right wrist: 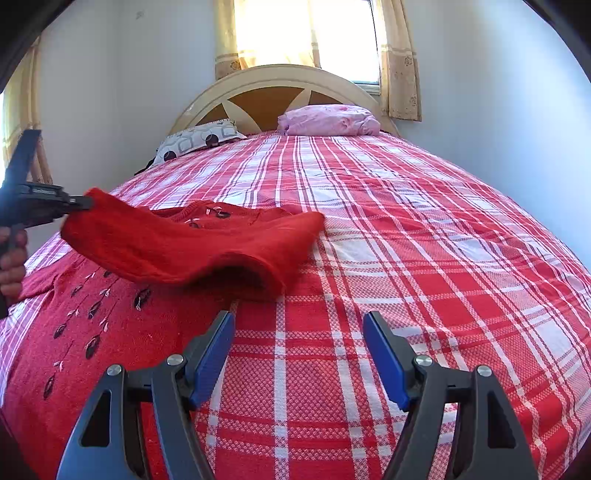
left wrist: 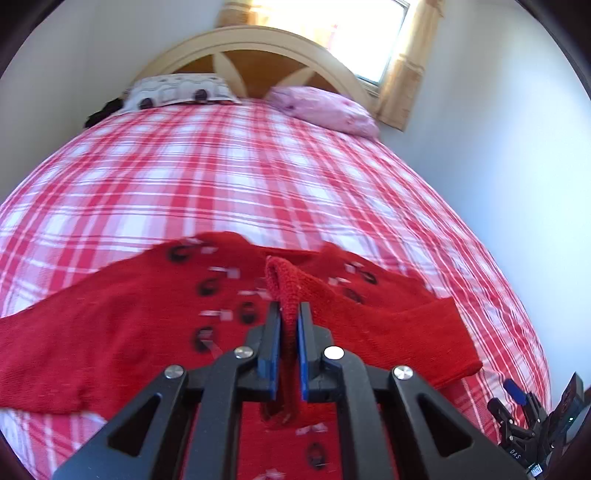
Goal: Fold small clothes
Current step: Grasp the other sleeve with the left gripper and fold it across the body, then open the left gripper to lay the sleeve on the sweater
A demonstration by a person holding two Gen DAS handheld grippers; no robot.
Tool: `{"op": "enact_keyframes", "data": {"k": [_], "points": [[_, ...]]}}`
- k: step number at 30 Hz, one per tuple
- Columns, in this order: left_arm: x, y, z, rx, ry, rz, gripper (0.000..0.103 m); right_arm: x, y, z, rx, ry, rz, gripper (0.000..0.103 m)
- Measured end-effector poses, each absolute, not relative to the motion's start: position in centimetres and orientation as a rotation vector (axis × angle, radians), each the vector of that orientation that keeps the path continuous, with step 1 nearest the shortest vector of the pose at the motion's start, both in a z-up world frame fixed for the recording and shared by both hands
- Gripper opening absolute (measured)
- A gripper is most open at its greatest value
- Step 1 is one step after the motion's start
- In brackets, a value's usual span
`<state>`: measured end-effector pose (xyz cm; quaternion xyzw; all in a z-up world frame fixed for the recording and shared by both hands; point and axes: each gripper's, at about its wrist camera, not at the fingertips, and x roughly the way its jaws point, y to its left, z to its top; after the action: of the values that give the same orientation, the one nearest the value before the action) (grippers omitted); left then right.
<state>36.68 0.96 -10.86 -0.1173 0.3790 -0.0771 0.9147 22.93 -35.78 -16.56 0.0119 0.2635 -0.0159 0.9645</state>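
A red knit sweater (left wrist: 122,325) with dark and white embroidery lies spread on the plaid bed (left wrist: 236,173). My left gripper (left wrist: 289,308) is shut on the red ribbed sleeve cuff (left wrist: 286,284) and holds it lifted over the sweater's body. In the right wrist view the left gripper (right wrist: 83,202) holds that sleeve (right wrist: 177,243) raised at the left, and the sweater's embroidered front (right wrist: 92,332) lies below it. My right gripper (right wrist: 299,321) is open and empty, low over the bedspread beside the sweater's right edge. It also shows in the left wrist view (left wrist: 517,410).
Two pillows lie at the head of the bed, a patterned white one (right wrist: 199,142) and a pink one (right wrist: 328,120), below a curved wooden headboard (right wrist: 280,92). A curtained window (right wrist: 306,33) is behind. White walls flank the bed. Bare plaid bedspread (right wrist: 424,240) stretches to the right.
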Motion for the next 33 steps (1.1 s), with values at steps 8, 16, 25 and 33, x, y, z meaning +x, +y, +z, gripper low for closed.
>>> {"op": "enact_keyframes", "data": {"k": [8,16,25,33], "points": [[35.4,7.6,-12.7,-0.303,0.795,-0.062,0.009,23.2,-35.9,-16.8,0.031,0.548,-0.041,0.073],[33.3,11.3,-15.6,-0.366,0.834,-0.014,0.009,23.5,-36.1,-17.1,0.038,0.561,-0.050,0.073],[32.9,11.5,-19.4,-0.388,0.934,0.003,0.010,24.1,-36.1,-17.4,0.039,0.597,-0.048,0.073],[32.9,11.6,-19.6,-0.355,0.919,0.011,0.028,24.2,-36.0,-17.7,0.039,0.610,-0.045,0.073]]}}
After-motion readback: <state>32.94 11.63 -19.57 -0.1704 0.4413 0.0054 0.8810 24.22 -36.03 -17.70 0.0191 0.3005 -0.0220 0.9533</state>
